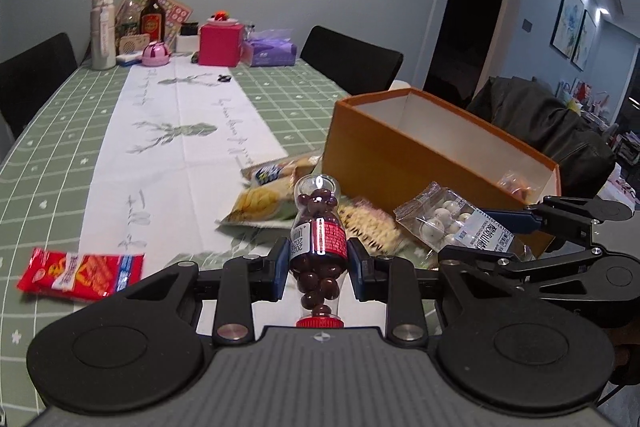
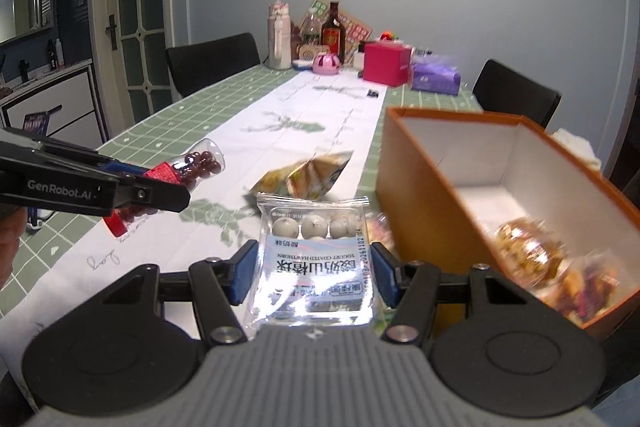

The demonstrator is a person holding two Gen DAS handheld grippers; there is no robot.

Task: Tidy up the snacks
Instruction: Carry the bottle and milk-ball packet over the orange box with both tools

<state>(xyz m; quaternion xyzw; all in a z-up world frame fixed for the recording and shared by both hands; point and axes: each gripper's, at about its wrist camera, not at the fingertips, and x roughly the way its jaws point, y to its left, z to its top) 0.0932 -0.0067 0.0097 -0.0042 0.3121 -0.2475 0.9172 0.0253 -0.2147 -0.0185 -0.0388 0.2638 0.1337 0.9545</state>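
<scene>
My left gripper [image 1: 319,263] is shut on a small clear bottle of dark red candy balls [image 1: 318,243], red cap toward the camera, held above the table. It also shows in the right wrist view [image 2: 196,165] at the left. My right gripper [image 2: 314,267] is shut on a clear bag of white yogurt-coated hawthorn balls [image 2: 316,259], held just left of the orange box [image 2: 424,203]. That bag shows in the left wrist view [image 1: 452,223] too. The box [image 1: 400,155] holds some wrapped snacks [image 2: 536,251].
Yellow snack packets [image 1: 264,203] and a flowered packet [image 1: 372,223] lie by the box. A red packet [image 1: 80,273] lies at the left on the green tablecloth [image 1: 48,147]. Bottles, a pink box [image 1: 220,45] and tissues stand at the far end. Black chairs [image 1: 352,59] flank the table.
</scene>
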